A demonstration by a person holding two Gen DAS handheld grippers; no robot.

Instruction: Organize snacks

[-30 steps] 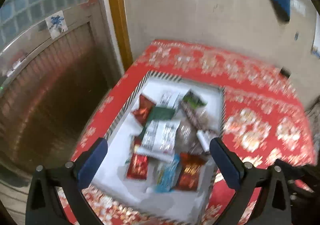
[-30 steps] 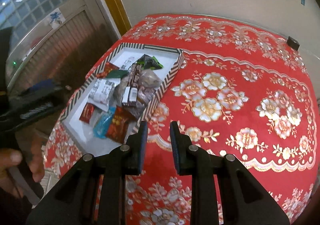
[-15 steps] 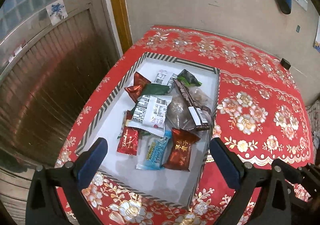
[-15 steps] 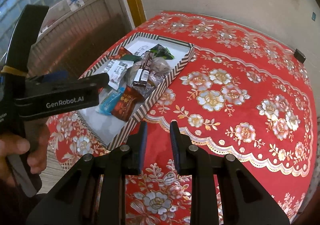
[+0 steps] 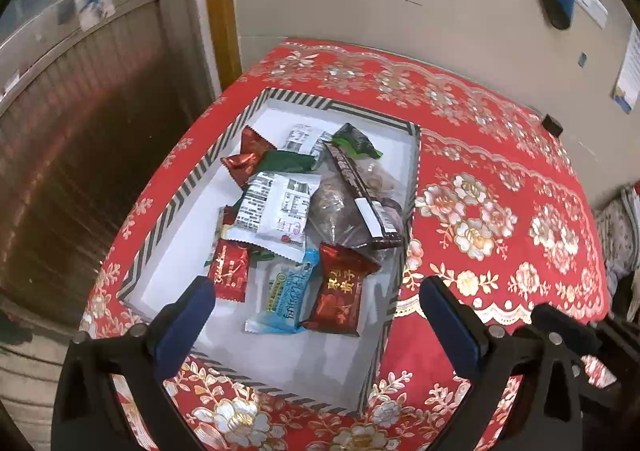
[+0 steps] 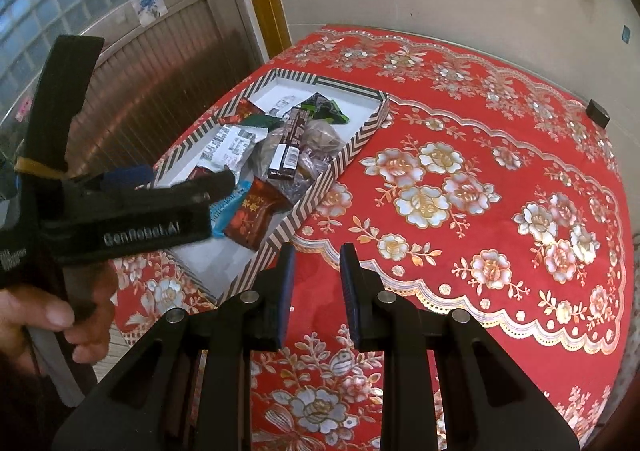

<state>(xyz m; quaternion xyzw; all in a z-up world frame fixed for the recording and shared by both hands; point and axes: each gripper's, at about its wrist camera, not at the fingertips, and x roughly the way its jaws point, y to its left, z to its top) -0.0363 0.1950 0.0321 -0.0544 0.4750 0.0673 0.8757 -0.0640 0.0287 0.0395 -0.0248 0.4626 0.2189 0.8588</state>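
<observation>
A striped-rim white box (image 5: pixel 384 335) on the red floral tablecloth holds a heap of snack packets: a white printed one (image 5: pixel 280 211), a dark long bar (image 5: pixel 360 191), a red one (image 5: pixel 338 293), a light blue one (image 5: pixel 286 293), a small red one (image 5: pixel 230 271). My left gripper (image 5: pixel 316 305) is open and empty above the box's near end. My right gripper (image 6: pixel 316 271) is nearly closed and empty, over the cloth just right of the box (image 6: pixel 320 187). The left gripper (image 6: pixel 120 211) shows in the right wrist view, over the box's near part.
The table (image 5: pixel 500 211) stands against a beige wall, with a door frame and a ribbed brown panel (image 5: pixel 80 151) to the left. A small black object (image 6: pixel 598 111) lies at the table's far right. The cloth right of the box is bare.
My left gripper has dropped closer over the box's near end. The right gripper has shifted slightly; the left gripper now covers more of the box in its view.
</observation>
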